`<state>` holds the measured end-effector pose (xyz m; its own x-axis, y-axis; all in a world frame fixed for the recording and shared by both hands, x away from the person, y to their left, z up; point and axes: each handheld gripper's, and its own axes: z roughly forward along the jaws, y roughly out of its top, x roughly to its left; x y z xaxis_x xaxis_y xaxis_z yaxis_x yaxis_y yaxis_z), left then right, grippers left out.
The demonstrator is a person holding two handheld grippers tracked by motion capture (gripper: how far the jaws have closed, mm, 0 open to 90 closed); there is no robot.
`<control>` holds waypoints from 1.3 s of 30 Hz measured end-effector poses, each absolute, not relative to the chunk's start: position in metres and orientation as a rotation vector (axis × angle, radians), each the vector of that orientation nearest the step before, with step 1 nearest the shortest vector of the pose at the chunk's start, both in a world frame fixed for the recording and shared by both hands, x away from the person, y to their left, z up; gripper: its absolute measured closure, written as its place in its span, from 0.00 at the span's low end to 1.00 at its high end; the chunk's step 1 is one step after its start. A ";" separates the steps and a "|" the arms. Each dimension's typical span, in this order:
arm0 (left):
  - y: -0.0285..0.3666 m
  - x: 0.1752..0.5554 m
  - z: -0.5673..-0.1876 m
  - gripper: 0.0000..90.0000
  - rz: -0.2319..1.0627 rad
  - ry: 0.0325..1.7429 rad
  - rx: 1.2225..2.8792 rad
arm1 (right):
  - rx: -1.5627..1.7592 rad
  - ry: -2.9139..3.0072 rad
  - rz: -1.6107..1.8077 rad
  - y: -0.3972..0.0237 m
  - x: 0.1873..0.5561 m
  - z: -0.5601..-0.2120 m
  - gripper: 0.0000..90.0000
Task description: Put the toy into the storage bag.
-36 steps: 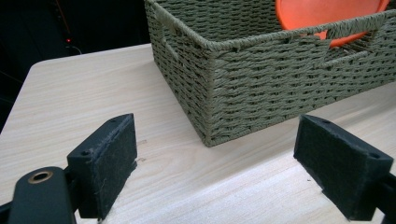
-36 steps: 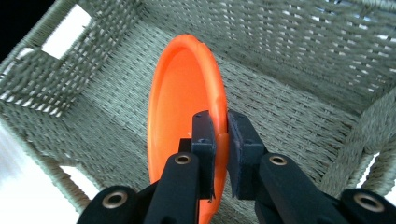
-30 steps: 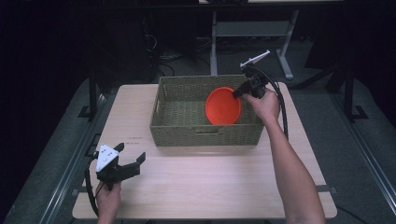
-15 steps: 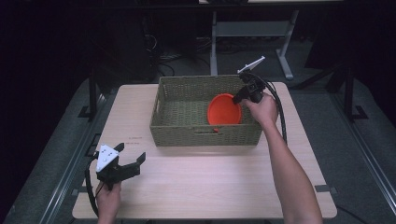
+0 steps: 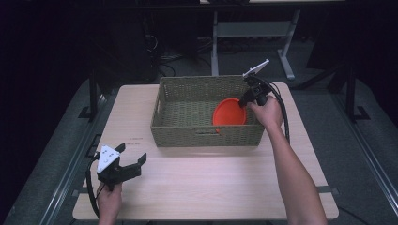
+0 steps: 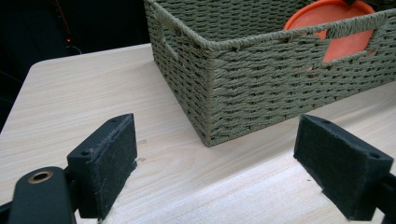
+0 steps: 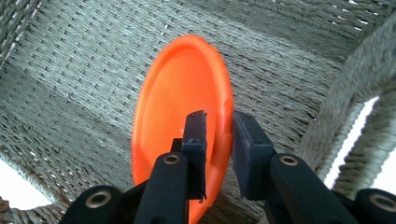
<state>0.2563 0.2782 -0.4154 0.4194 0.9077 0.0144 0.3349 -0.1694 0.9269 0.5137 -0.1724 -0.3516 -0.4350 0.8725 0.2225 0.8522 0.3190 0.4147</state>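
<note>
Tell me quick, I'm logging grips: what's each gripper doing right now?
Left gripper: open, holding nothing, over the table.
Right gripper: jaws either side of the orange plate's rim inside the basket; they have just been opening, a gap shows.

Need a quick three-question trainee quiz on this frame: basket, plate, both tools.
1. True or false: the round orange plastic plate lies flat on the light wooden table.
2. Which tool has the plate's rim between its pads? A) left tool B) right tool
3. Fill in: the plate stands on edge inside the olive-green woven ____.

Key:
1. False: it is inside the basket, tilted up on its edge.
2. B. Its jaws have just been opening, with the rim between them and a gap at one pad.
3. basket
</note>
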 end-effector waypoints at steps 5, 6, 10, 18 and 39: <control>0.278 0.256 -0.415 0.14 0.753 1.085 1.722 | 1.635 2.520 0.708 -0.173 0.513 -0.352 0.80; 0.278 0.256 -0.415 0.14 0.753 1.085 1.720 | 1.635 2.517 0.708 -0.173 0.512 -0.351 0.80; 0.277 0.256 -0.415 0.14 0.754 1.086 1.719 | 1.642 2.504 0.748 -0.176 0.511 -0.347 0.79; 0.278 0.257 -0.415 0.14 0.755 1.090 1.716 | 1.626 2.535 0.806 -0.174 0.507 -0.346 0.74; 0.277 0.257 -0.416 0.14 0.762 1.087 1.723 | 1.625 2.586 0.953 -0.177 0.498 -0.348 0.63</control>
<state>0.2567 0.2770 -0.4157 0.4159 0.9091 0.0236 0.3328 -0.1763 0.9264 0.4975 -0.1768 -0.3476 -0.4831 0.8029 0.3491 0.8374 0.3074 0.4519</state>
